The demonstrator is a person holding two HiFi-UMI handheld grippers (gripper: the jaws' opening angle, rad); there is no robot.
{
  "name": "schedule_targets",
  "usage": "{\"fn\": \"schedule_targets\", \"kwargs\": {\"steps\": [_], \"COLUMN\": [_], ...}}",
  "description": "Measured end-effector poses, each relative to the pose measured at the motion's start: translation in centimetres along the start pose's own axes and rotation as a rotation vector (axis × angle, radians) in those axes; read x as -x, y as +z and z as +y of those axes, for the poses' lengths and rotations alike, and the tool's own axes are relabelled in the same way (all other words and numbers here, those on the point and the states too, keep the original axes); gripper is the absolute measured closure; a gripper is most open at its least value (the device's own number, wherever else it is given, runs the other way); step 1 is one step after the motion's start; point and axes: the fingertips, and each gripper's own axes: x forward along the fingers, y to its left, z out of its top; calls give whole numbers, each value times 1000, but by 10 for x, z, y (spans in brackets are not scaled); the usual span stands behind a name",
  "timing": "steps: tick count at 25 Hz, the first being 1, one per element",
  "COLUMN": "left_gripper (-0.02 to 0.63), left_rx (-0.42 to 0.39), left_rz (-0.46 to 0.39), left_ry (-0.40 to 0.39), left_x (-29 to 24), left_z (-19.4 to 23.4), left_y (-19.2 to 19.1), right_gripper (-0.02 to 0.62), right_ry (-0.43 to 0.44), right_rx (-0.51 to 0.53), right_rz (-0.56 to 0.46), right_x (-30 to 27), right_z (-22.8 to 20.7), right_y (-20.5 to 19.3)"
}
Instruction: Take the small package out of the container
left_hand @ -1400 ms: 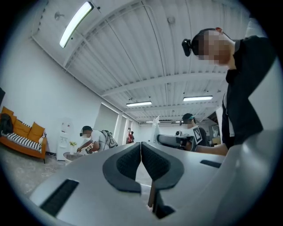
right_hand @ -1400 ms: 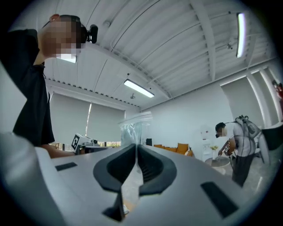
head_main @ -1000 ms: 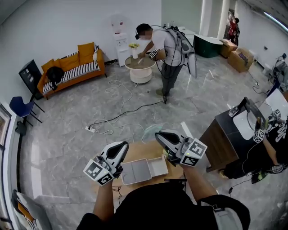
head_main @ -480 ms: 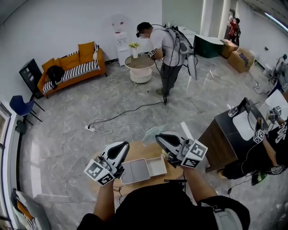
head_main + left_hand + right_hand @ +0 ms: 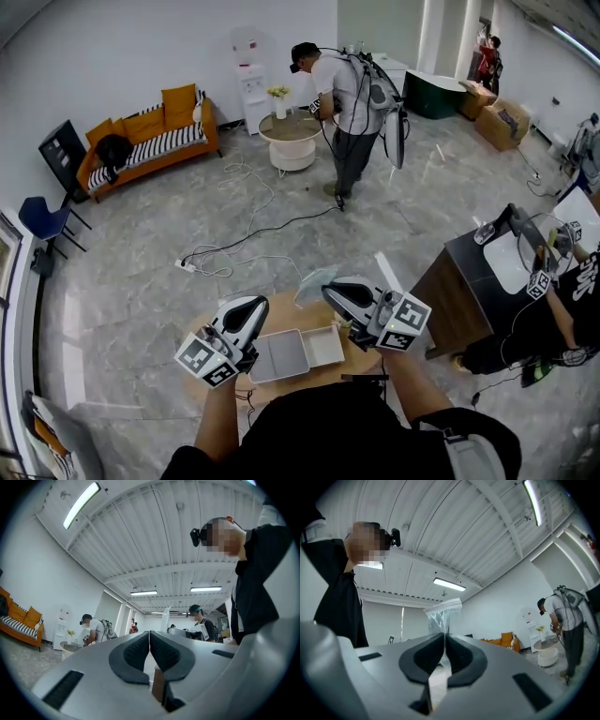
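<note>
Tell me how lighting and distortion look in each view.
Head view: evenly lit, fisheye curves the walls. Left gripper view: dark round vignette, ceiling strip light blown out. Right gripper view: same vignette; the clear bag pinched in the right tool looks soft close up.

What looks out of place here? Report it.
Nothing spilled or damaged. The right claw pinches a clear plastic bag upright; the white container lies open on the table. Loose cables trail across the floor.
</note>
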Motion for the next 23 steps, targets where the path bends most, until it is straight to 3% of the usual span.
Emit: {"fn": "schedule_targets", "kwargs": {"steps": [12,23], "left_gripper": [588,588], "left_rx": [2,-16], "left_rz": [-11,-3], "left_ry": [6,19], "left_x": [-16,-34], "left_z": [-7,-12], "left_y": [-5,-12], "right_gripper": [572,571], "right_ry": [2,92], "right_rx": [-27,-46], "right_rz": [1,21], "right_x": [14,20], "right_z": [-14,-22], "right_y": [1,-8]}}
